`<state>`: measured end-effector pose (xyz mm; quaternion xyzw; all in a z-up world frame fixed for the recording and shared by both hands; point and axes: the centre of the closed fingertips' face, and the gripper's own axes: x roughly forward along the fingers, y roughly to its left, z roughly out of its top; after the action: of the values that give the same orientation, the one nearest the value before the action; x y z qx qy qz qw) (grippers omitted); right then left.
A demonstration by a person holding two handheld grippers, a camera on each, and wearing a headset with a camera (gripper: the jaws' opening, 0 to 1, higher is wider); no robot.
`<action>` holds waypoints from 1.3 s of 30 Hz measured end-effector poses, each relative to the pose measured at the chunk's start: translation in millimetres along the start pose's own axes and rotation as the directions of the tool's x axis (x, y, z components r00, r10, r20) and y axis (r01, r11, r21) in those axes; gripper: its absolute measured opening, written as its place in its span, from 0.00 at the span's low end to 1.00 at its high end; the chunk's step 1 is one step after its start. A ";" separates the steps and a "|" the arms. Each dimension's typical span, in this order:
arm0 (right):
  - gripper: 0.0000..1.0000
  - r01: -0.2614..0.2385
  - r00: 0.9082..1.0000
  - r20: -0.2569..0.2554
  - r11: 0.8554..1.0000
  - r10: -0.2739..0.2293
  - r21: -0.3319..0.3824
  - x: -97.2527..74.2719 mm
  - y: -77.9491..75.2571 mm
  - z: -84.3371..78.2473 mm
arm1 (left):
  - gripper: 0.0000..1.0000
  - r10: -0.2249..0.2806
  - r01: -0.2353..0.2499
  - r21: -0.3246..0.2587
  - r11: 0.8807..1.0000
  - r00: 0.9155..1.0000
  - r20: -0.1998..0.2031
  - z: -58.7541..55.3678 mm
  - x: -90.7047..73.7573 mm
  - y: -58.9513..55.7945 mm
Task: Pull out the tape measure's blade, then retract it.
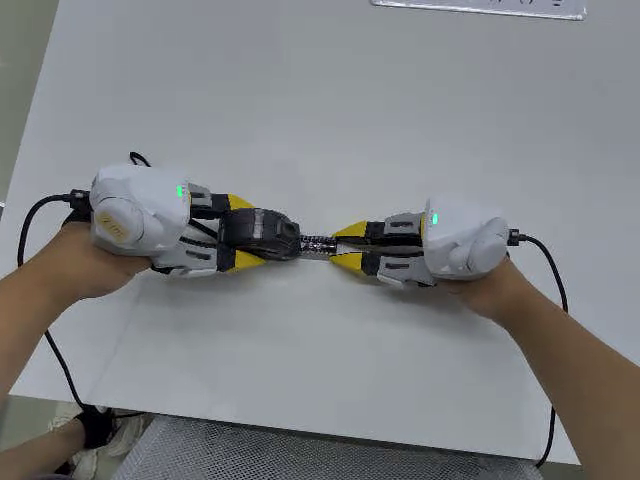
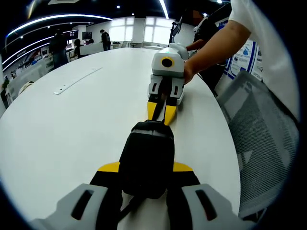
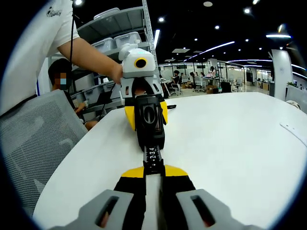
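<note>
A black tape measure case (image 1: 262,235) sits clamped between the yellow-tipped jaws of my left gripper (image 1: 243,232), just above the white table (image 1: 330,110). In the left gripper view the case (image 2: 147,158) bulges between the jaws. A short length of blade (image 1: 317,244) with printed numbers runs from the case to my right gripper (image 1: 345,246), which is shut on the blade's end. The right gripper view looks along the blade (image 3: 153,155) to the case (image 3: 150,120), a few centimetres away.
A flat pale strip (image 1: 480,8) lies at the table's far edge, also visible as a strip (image 2: 76,80) in the left gripper view. A grey mesh chair (image 1: 300,455) stands below the near table edge. Cables (image 1: 45,300) trail from both grippers.
</note>
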<state>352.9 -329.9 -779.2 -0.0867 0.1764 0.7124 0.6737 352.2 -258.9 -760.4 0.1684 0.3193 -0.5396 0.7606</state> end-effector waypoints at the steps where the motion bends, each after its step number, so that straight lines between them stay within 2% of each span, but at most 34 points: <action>1: 0.09 0.001 1.000 0.001 1.000 -0.001 -0.001 0.0 -0.6 0.0 | 0.31 0.001 -0.001 0.001 1.000 1.000 0.000 0.2 0.1 -0.1; 9: 0.10 0.003 1.000 0.006 1.000 -0.003 0.008 0.3 -1.8 0.2 | 0.31 -0.005 0.005 -0.003 1.000 1.000 0.008 0.3 -0.3 0.7; 20: 0.10 -0.001 1.000 0.013 1.000 0.001 0.005 -0.2 -1.5 0.2 | 0.31 0.017 -0.017 0.017 1.000 1.000 -0.026 -1.4 0.3 -1.7; 39: 0.10 -0.006 1.000 0.007 1.000 0.006 0.003 0.4 -2.3 0.7 | 0.31 0.024 -0.023 0.025 0.999 0.999 -0.033 -2.3 0.3 -0.8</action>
<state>355.2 -329.2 -779.1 -0.0824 0.1754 0.7144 0.6723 350.9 -258.0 -762.2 0.1903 0.3233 -0.5318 0.7593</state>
